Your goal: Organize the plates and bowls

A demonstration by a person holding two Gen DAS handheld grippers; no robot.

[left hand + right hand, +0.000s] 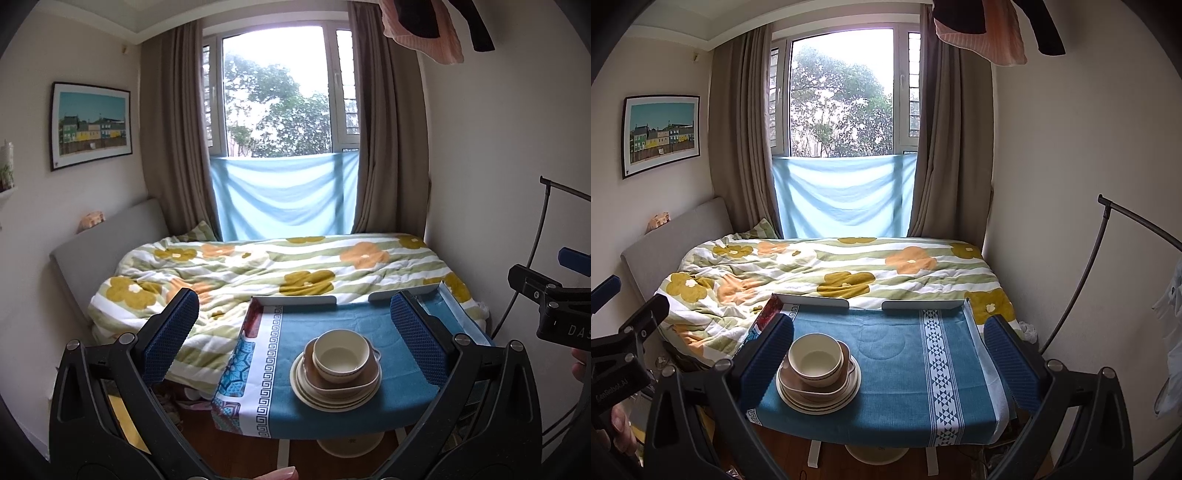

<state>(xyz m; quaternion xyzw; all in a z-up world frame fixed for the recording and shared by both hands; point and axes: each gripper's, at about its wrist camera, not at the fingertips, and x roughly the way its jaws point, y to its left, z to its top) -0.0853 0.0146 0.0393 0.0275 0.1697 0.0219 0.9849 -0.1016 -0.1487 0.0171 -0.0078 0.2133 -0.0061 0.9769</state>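
We see a cream round bowl [341, 354] in a brown squarish dish [343, 380] atop stacked cream plates [334, 397] on the blue-clothed worktop [332, 317]; left gripper [293, 338] and right gripper [888, 360] jaws spread, empty.

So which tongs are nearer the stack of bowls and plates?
Left, probably. The stack sits centred just ahead of the left tongs; it lies off left of the right tongs.

A small table draped in a blue patterned cloth [894, 373] stood at the foot of a bed covered by a floral quilt [831, 269]. Behind it, brown curtains [738, 136] framed a window [842, 96] looking onto trees, a pale blue sheet [842, 195] hung across its lower part. A framed picture of colourful houses [661, 134] hung on the left wall, and clothing [982, 29] dangled overhead.
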